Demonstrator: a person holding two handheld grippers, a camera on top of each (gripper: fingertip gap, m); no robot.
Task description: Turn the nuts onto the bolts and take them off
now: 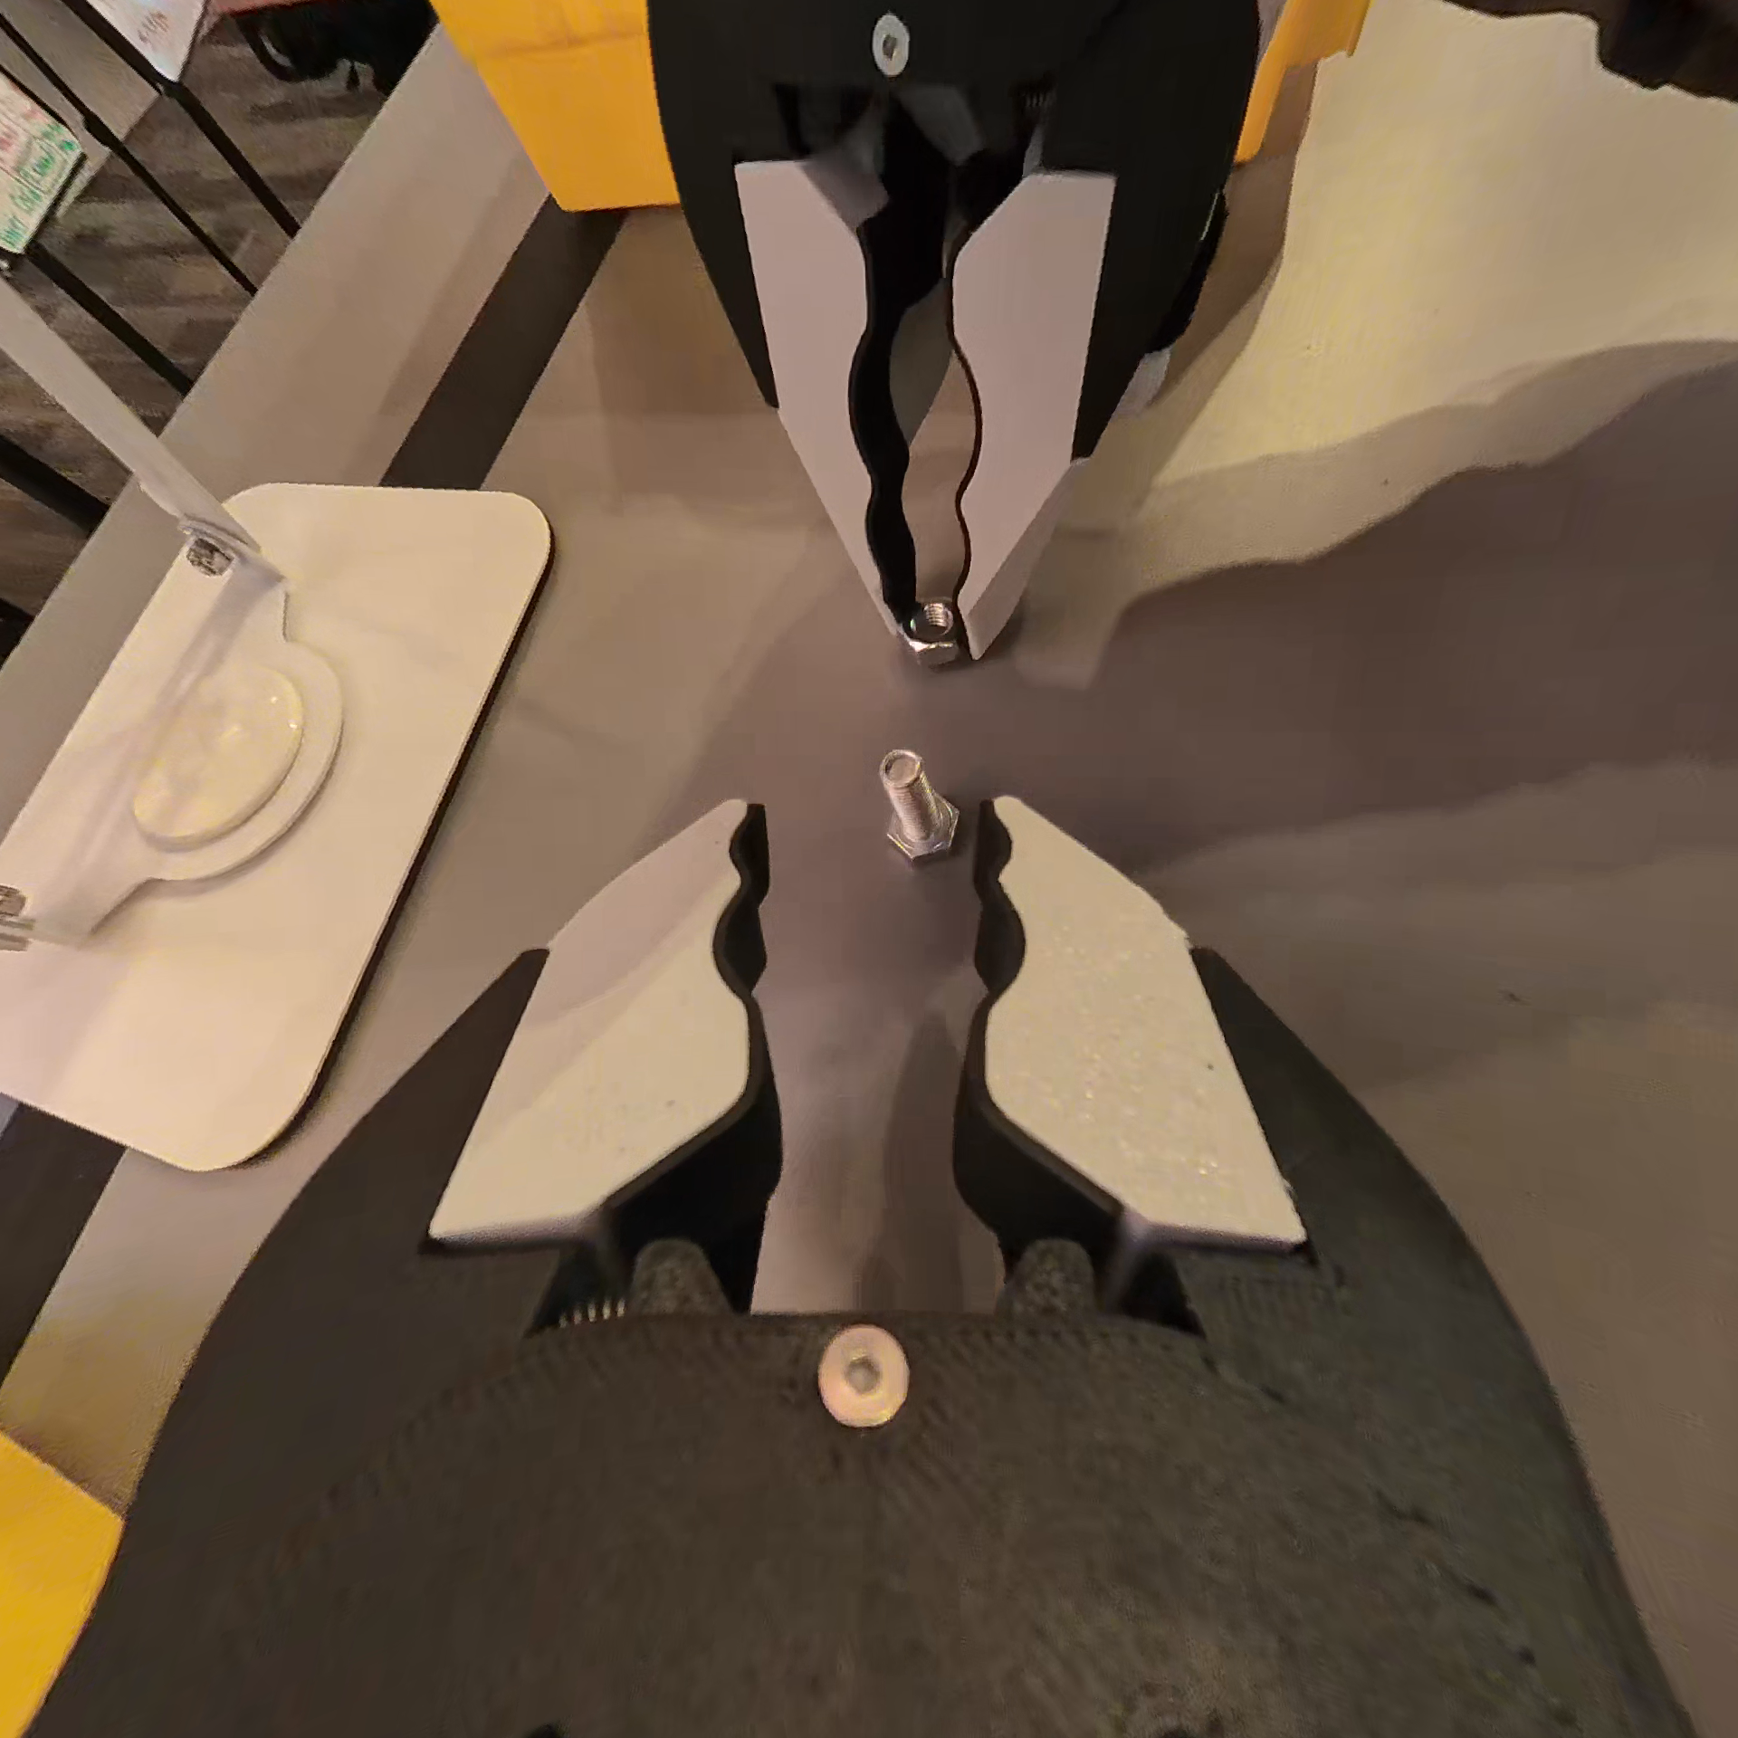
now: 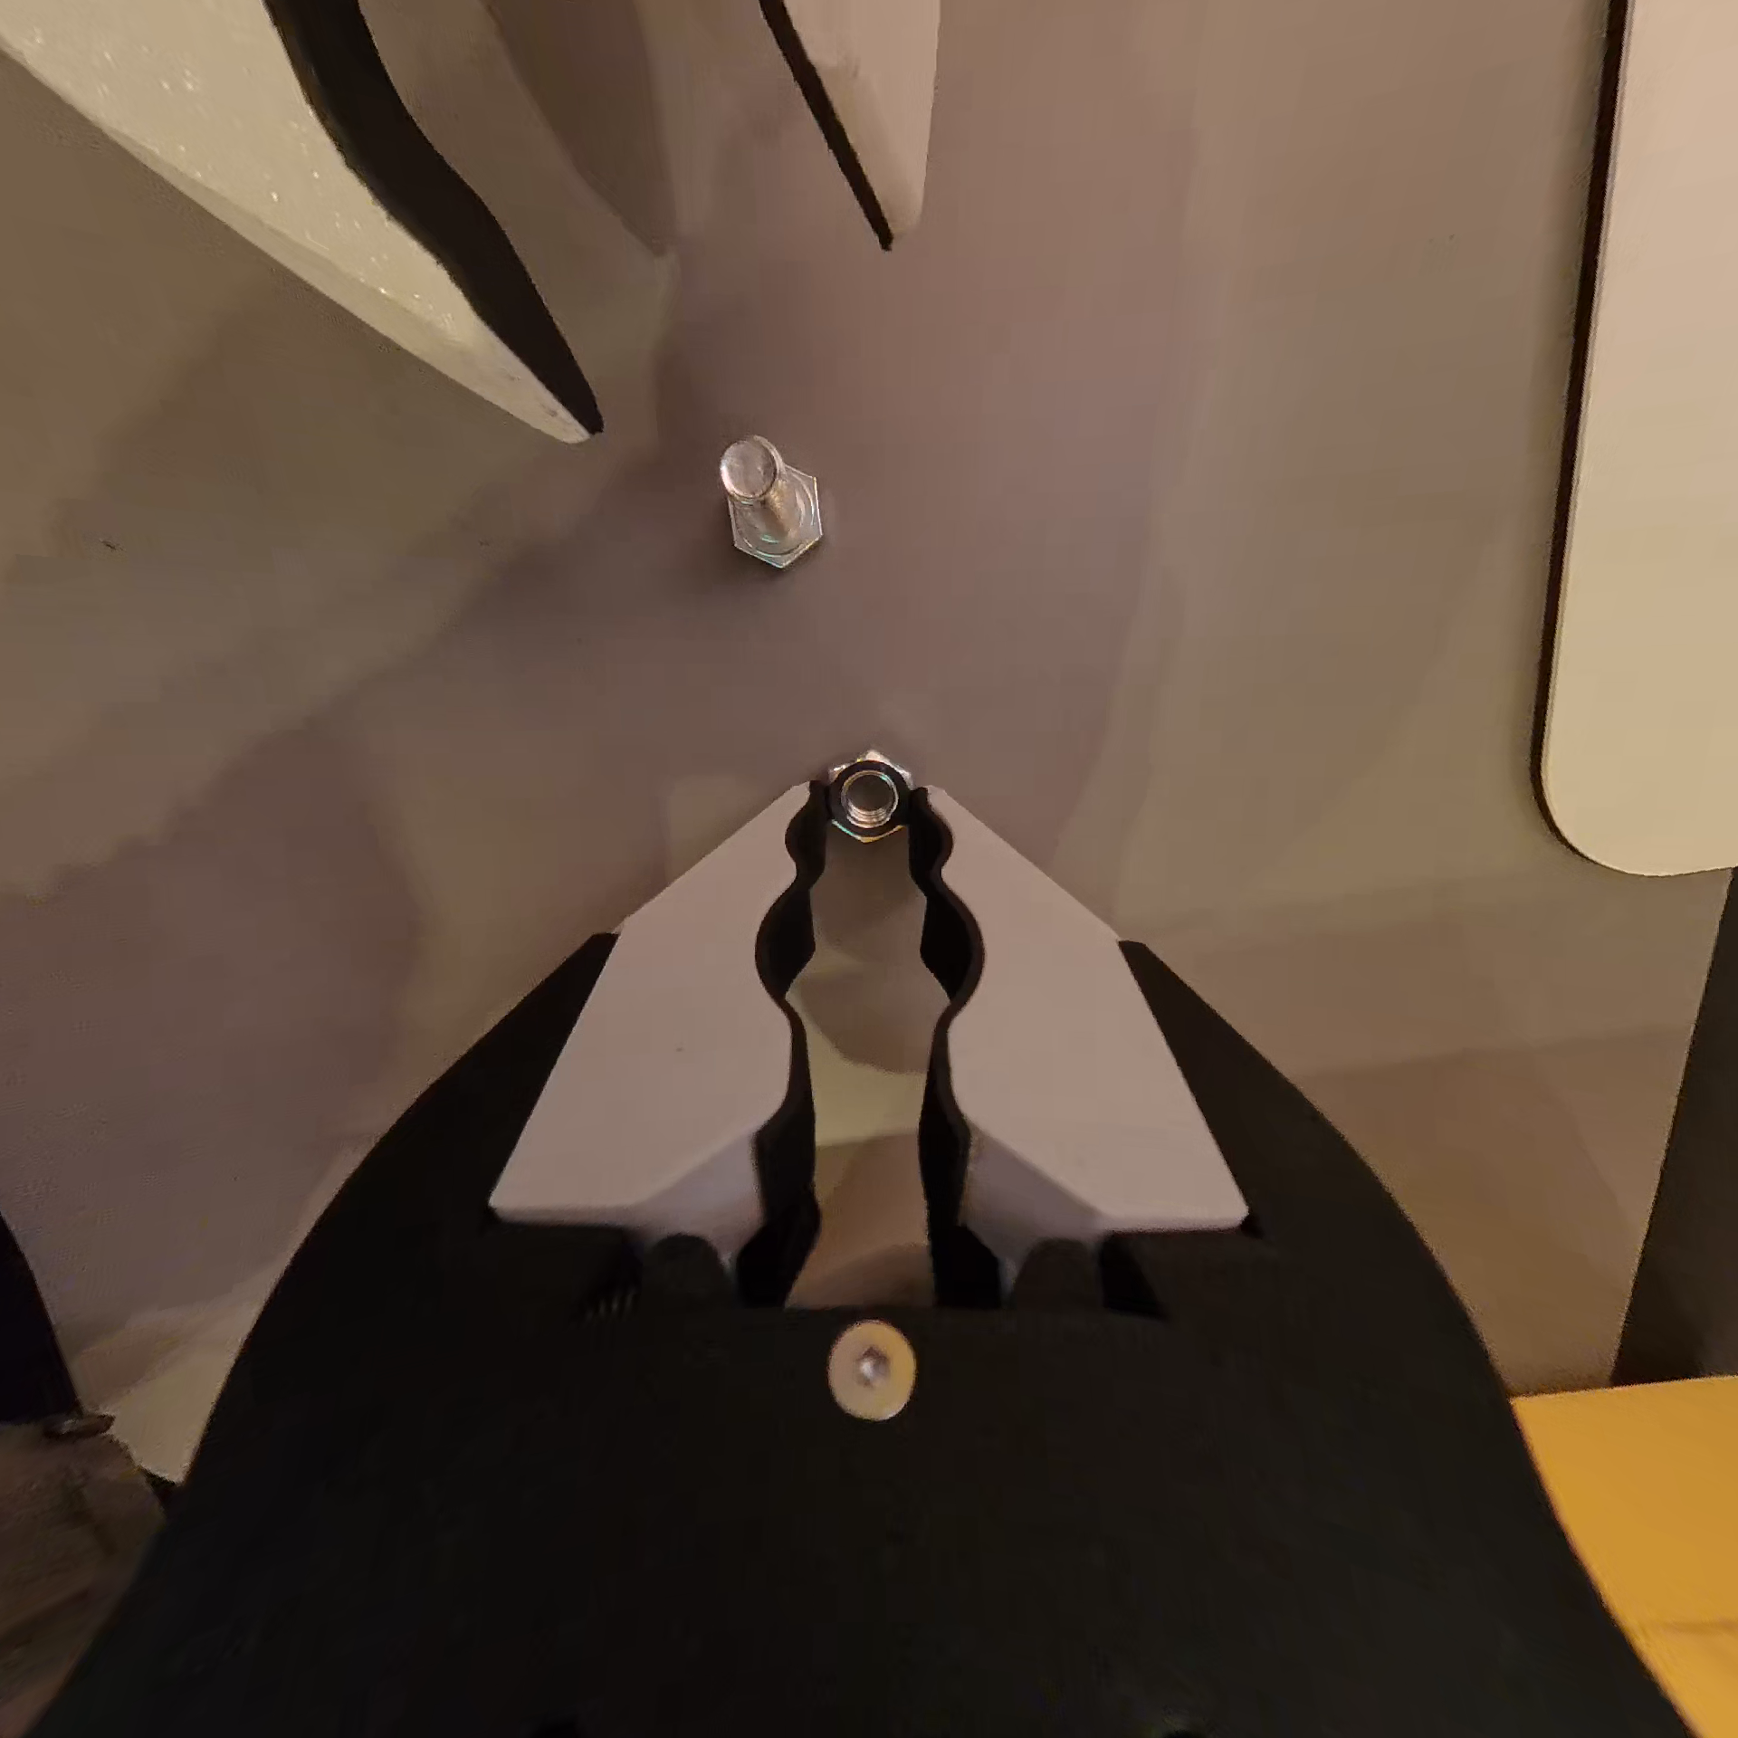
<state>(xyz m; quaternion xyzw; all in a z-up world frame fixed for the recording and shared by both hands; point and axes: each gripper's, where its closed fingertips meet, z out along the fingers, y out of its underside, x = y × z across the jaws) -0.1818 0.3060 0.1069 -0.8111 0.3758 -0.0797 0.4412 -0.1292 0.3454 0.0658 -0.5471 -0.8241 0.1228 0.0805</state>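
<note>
A silver bolt (image 1: 914,811) stands on its hex head on the grey table, thread up; it also shows in the right wrist view (image 2: 771,513). My left gripper (image 1: 870,816) is open, its tips on either side of the bolt, not touching it. My right gripper (image 2: 867,795) is shut on a silver hex nut (image 2: 870,799) at its tips, low over the table. In the left wrist view the right gripper (image 1: 926,625) faces me just beyond the bolt, holding the nut (image 1: 933,632).
A white board (image 1: 273,818) with a clear stand lies on the table's left side; its edge shows in the right wrist view (image 2: 1655,470). Yellow bins (image 1: 583,103) stand behind the right gripper. The table's left edge runs beside a dark floor.
</note>
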